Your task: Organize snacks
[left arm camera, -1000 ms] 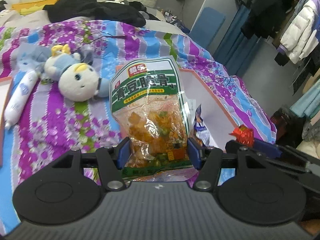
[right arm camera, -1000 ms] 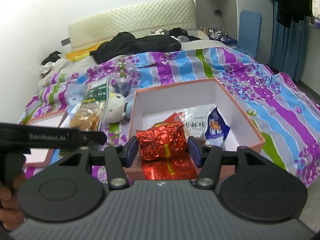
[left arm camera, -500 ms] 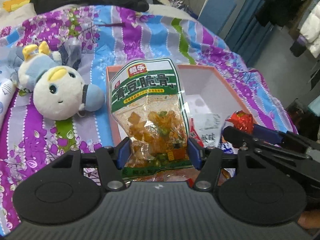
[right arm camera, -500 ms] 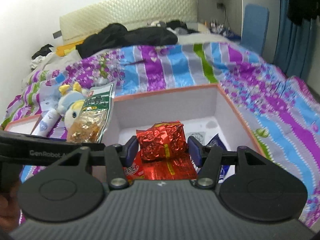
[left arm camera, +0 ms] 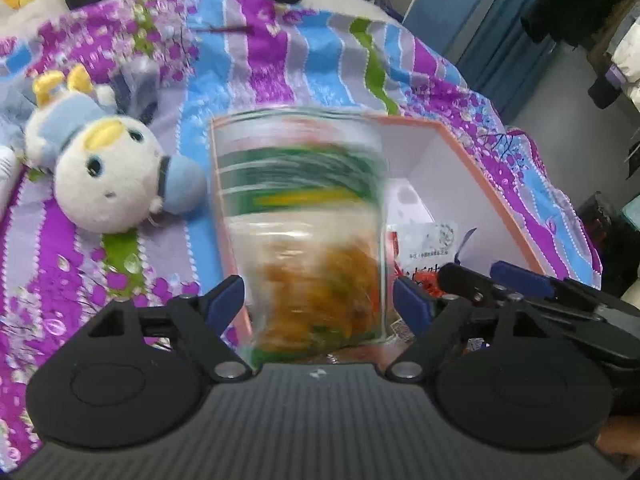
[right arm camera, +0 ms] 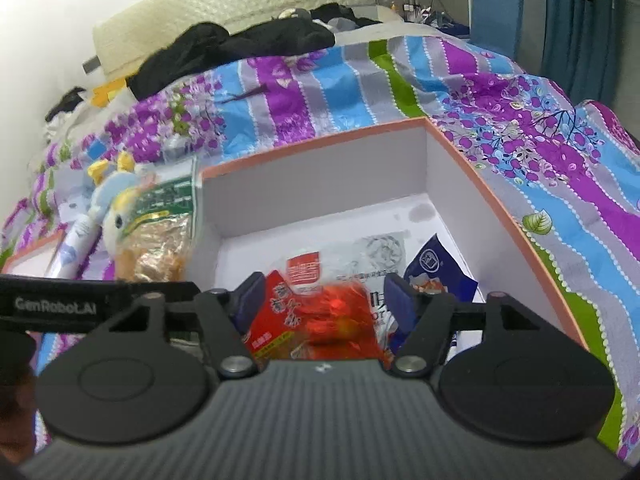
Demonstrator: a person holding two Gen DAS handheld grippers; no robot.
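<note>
A green and clear snack bag (left arm camera: pixel 300 240) hangs blurred between the fingers of my left gripper (left arm camera: pixel 316 300). Its jaws are opening and the pads stand off the bag, over the left wall of the pink-rimmed white box (left arm camera: pixel 500 200). My right gripper (right arm camera: pixel 325 298) is over the box (right arm camera: pixel 480 176) too. Its jaws are opening, and a red foil packet (right arm camera: pixel 340 312) lies blurred and loose between them. The green bag (right arm camera: pixel 160 232) also shows at the left of the right wrist view. A red flat packet (right arm camera: pixel 276 312), a white packet (right arm camera: pixel 372 248) and a blue packet (right arm camera: pixel 436 268) lie in the box.
A white and blue plush toy (left arm camera: pixel 108 176) lies on the striped bedspread left of the box. A second pink-rimmed box (right arm camera: pixel 24 256) sits at the far left. Dark clothes (right arm camera: pixel 240 44) are piled near the headboard. The bed's edge drops off to the right.
Both grippers' jaws have spread wider. The green bag and the red foil packet, sharp and gripped before, are now blurred and sit lower between the fingers.
</note>
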